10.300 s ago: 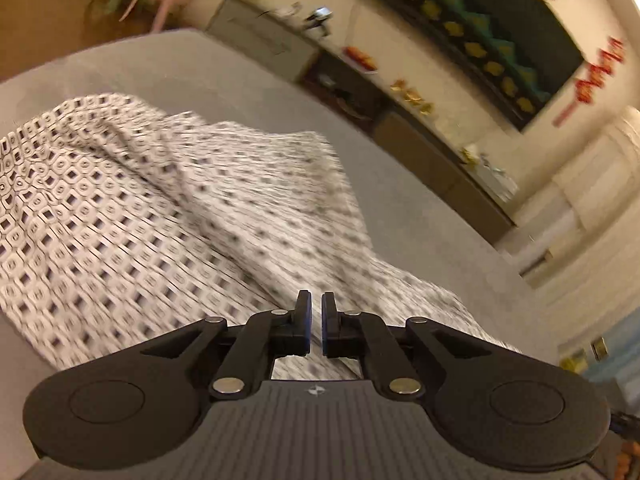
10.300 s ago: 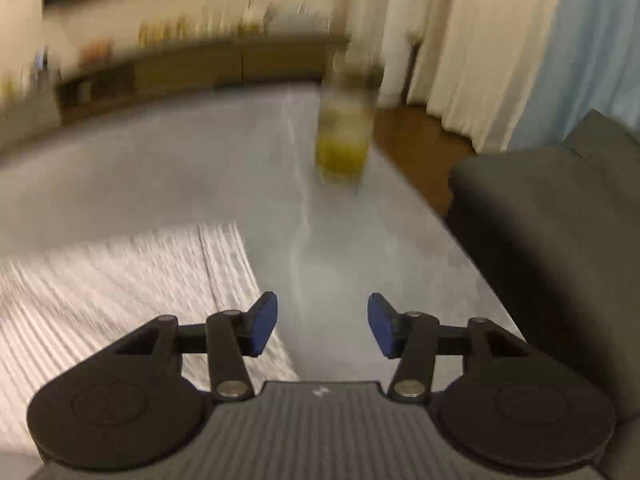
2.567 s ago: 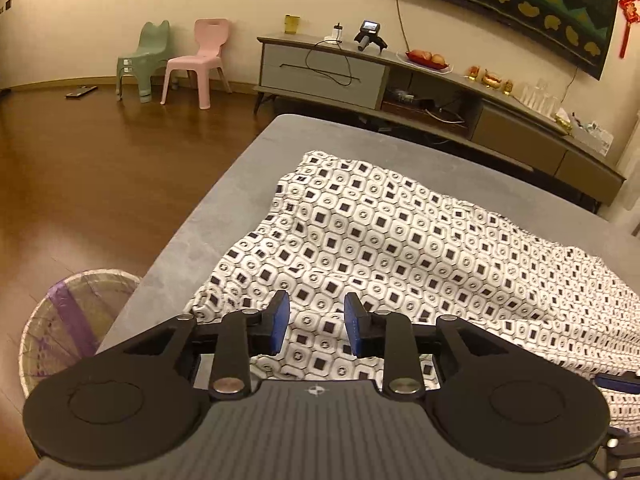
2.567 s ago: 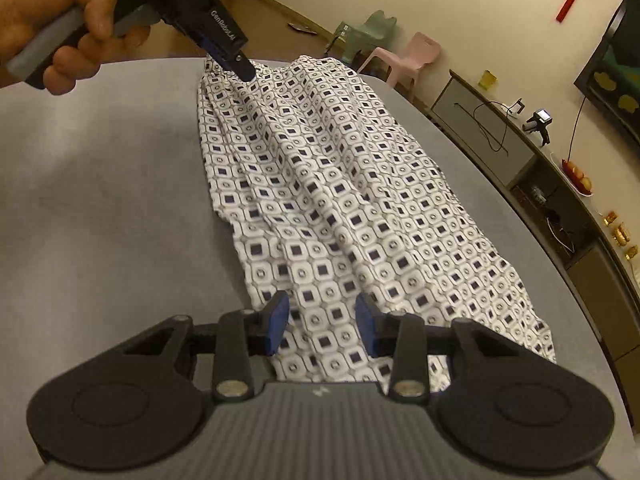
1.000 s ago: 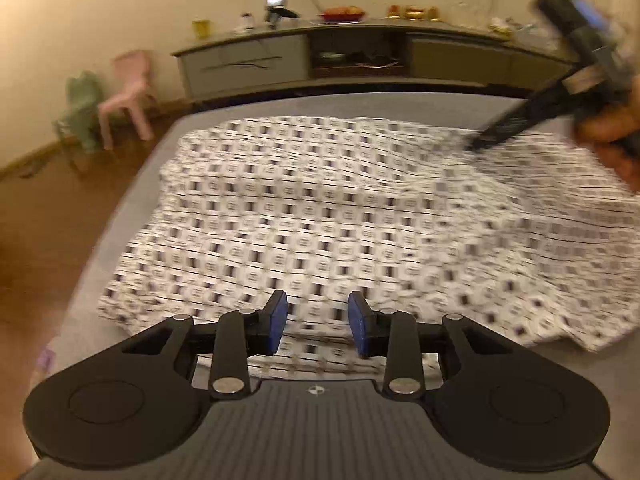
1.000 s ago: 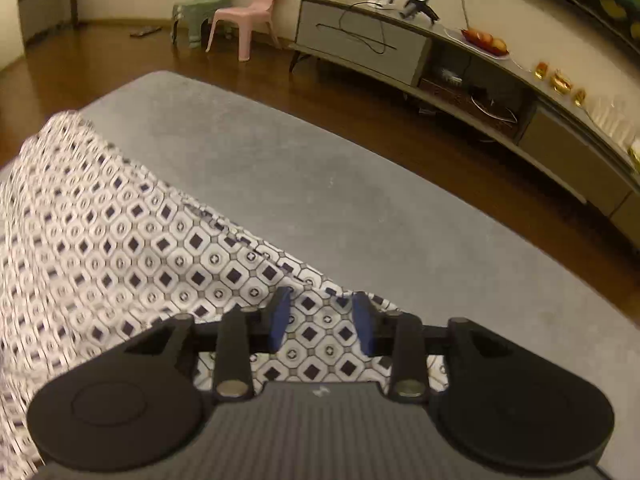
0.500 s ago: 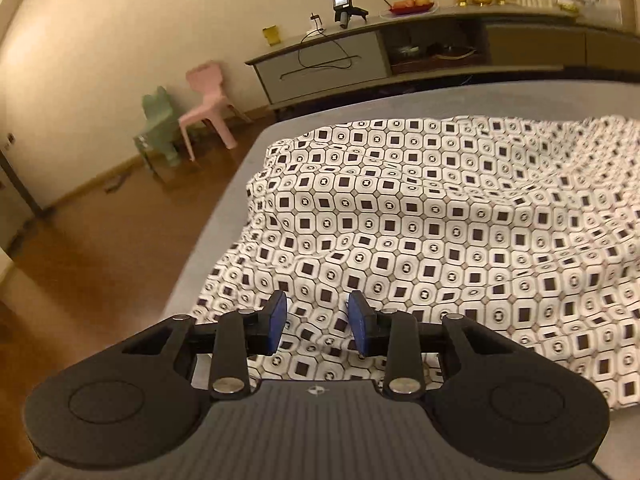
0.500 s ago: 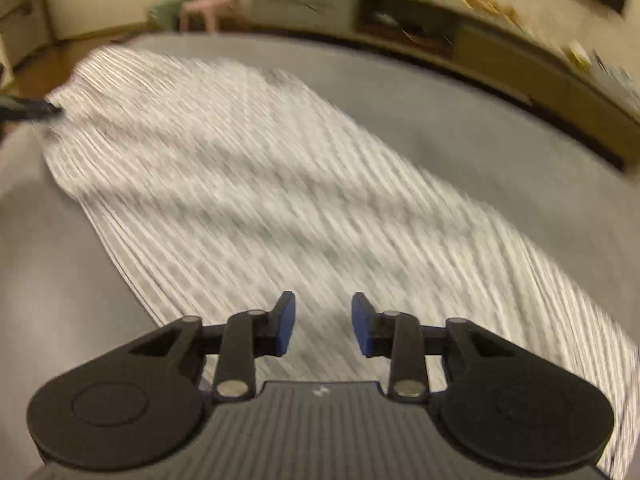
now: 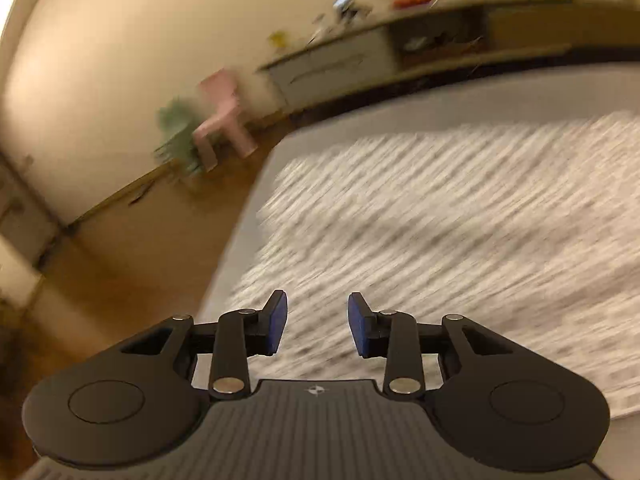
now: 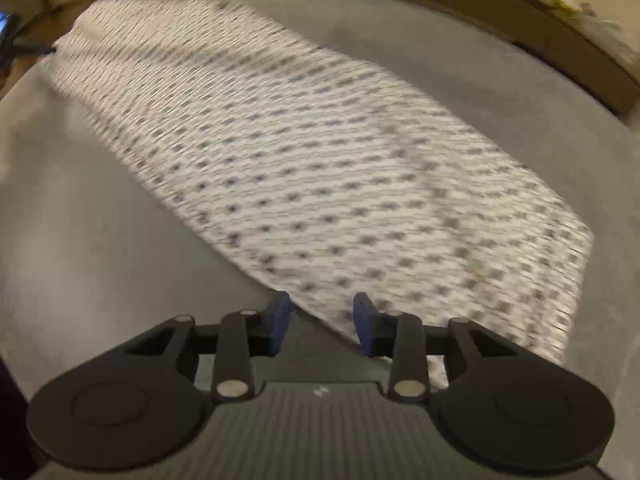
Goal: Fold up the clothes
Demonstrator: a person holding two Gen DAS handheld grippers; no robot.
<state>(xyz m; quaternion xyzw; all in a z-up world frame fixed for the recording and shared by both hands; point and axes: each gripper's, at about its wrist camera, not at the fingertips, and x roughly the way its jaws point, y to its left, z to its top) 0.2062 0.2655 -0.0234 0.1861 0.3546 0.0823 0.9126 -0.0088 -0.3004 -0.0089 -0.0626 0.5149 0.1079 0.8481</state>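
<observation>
The left view is blurry. At its far left is a brown floor [image 9: 100, 264] and a cream wall [image 9: 120, 40]. A green chair [image 9: 178, 136] and a pink chair [image 9: 222, 114] stand side by side by the wall. A long low cabinet [image 9: 360, 60] runs along the wall to the right of the chairs, with small things on top that are too smeared to name. Below it is the grey bed [image 9: 420, 108], and the cloth [image 9: 460, 220] lies flat on it, white with dark marks. The cloth reaches close to the bed's left edge. The left gripper [image 9: 316, 322] is low in the middle, over the near edge of the cloth. Its two blue pads [image 9: 277, 320] are apart, and nothing is between them.

In the right view, the grey bed [image 10: 80, 220] fills the left side. The cloth [image 10: 320, 160] lies in a long band from the top left to the lower right. At the top left corner of the cloth, a dark thin tip [image 10: 38, 49] is at the cloth's edge; it may be the other gripper, but the blur makes it hard to say. The right gripper [image 10: 322, 322] is at the bottom, over the near edge of the cloth. Its pads [image 10: 362, 322] are apart too and hold nothing. The left pad is over bare bed and the right pad is over cloth. The cabinet [image 10: 560, 32] shows at the top right.
</observation>
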